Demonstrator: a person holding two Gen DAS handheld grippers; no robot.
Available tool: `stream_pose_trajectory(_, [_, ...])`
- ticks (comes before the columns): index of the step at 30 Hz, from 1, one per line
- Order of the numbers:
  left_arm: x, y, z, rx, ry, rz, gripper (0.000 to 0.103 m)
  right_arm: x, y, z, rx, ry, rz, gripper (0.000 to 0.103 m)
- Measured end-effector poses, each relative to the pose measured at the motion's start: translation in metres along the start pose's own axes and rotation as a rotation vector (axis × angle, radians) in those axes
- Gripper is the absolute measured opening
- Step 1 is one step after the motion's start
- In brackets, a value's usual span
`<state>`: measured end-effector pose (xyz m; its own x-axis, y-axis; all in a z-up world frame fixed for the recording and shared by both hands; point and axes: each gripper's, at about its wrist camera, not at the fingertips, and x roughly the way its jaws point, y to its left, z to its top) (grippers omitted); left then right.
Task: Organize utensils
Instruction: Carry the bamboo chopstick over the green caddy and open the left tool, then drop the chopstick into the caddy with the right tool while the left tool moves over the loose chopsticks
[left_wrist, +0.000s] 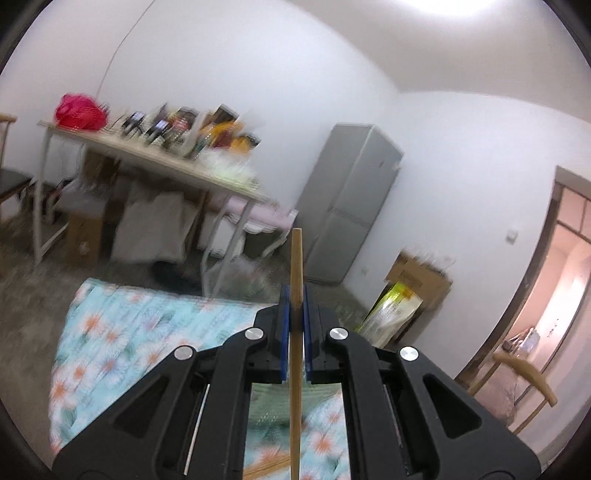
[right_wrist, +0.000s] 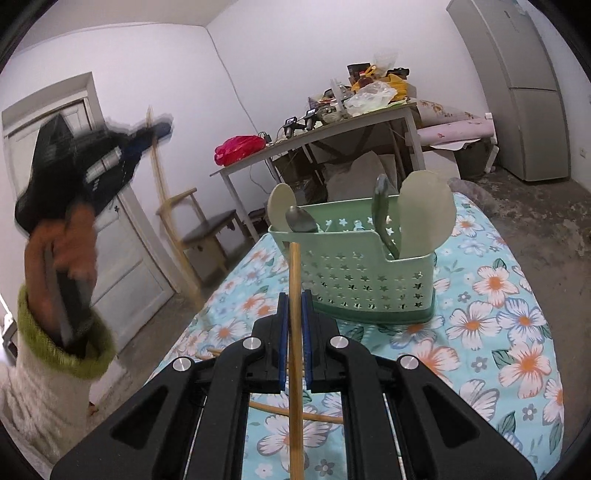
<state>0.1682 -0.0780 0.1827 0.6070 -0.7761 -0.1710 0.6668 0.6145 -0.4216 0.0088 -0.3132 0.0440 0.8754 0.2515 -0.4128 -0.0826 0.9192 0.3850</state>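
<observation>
Both jaws pinch slim round wooden chopsticks: left gripper (left_wrist: 296, 306) one chopstick (left_wrist: 296, 258), right gripper (right_wrist: 294, 308) another chopstick (right_wrist: 294, 273).
Beyond the right gripper, a green star-perforated plastic utensil basket (right_wrist: 354, 273) holding spoons (right_wrist: 301, 220) stands mid-way on the floral tablecloth (right_wrist: 498, 314); loose chopsticks (right_wrist: 295, 412) lie near its front edge.

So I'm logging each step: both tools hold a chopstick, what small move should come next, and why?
Probably ease the right tool forward and tip its chopstick into the green caddy. The caddy stands just ahead and already holds spoons, while the left tool, shut on its own chopstick, is raised and aimed off the table.
</observation>
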Motion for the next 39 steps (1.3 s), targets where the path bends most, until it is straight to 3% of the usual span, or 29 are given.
stream_pose_trajectory(6, [0.051,-0.030,0.022,0.028,-0.091,-0.034,0.005,-0.004,-0.010,0.000,0.029,-0.010,0.005,0.007])
stream_pose_trajectory(14, [0.125,-0.035,-0.002,0.092,-0.085,0.090,0.005,-0.001,-0.018,0.001,0.046,-0.003,0.017,0.007])
stream_pose_trajectory(19, [0.146,-0.032,-0.025,0.177,-0.114,0.187,0.005,-0.002,-0.020,0.000,0.053,-0.005,0.019,0.007])
stream_pose_trajectory(23, [0.147,-0.024,-0.033,0.164,-0.098,0.194,0.005,-0.002,-0.022,-0.001,0.056,-0.003,0.015,0.007])
stream_pose_trajectory(25, [0.141,-0.019,-0.033,0.162,-0.086,0.192,0.012,-0.003,-0.022,-0.002,0.059,-0.003,0.012,0.007])
stream_pose_trajectory(27, [0.134,-0.015,-0.032,0.159,-0.091,0.194,0.033,-0.003,-0.022,-0.001,0.062,-0.003,0.010,0.007])
stream_pose_trajectory(33, [0.096,-0.021,-0.028,0.184,-0.109,0.174,0.053,-0.005,-0.018,0.001,0.054,-0.006,0.002,0.007])
stream_pose_trajectory(39, [0.048,-0.019,-0.034,0.198,-0.064,0.204,0.069,-0.012,-0.011,0.002,0.022,-0.013,-0.024,0.007])
